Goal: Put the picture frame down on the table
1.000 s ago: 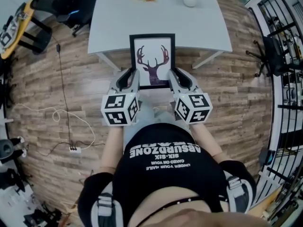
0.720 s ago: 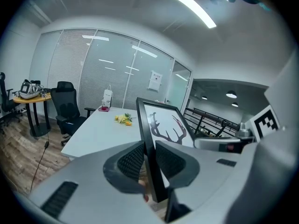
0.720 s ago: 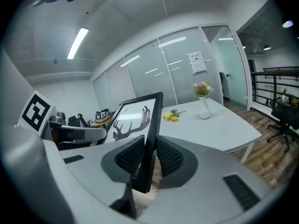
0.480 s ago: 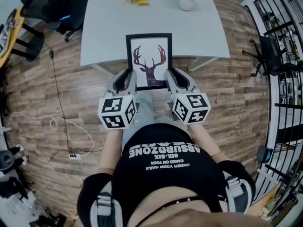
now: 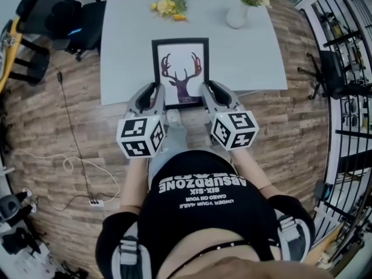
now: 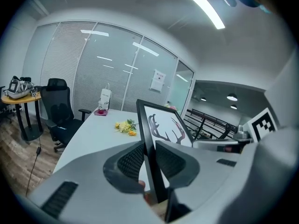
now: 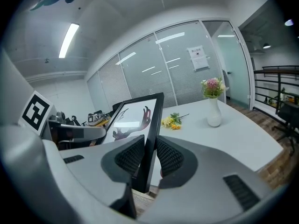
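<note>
Now, the job: the picture frame point(image 5: 180, 73) is not lying down yet. I think it is close to being set on the table point(image 5: 128, 51).
Where the frame is: at 12 o'clock from the person, above the near part of the table. Its bottom edge is by the table's near edge, and I cannot tell if it touches the top.
Left gripper point(image 5: 152, 93): its jaws are squeezed tight on the frame's left side, near the bottom corner.
Right gripper point(image 5: 208, 92): its jaws are squeezed tight on the frame's right side, near the bottom corner.
Why two grippers: one on each side likely keeps the frame from twisting or tipping.
Why held low: with the grip near the bottom, the deer picture faces up and the far end is free to go down first.
Yellow flowers point(image 5: 167, 6): they lie on the table at 11 o'clock from the frame, well apart from it.
White vase point(image 5: 237, 13): it stands at 1 o'clock from the frame, with pink flowers in it.
Black chair point(image 5: 52, 13): it sits on the floor at 10 o'clock, off the table.
In the way: nothing, I think. The tabletop under and just past the frame looks bare, and the flowers and vase sit farther back.
</note>
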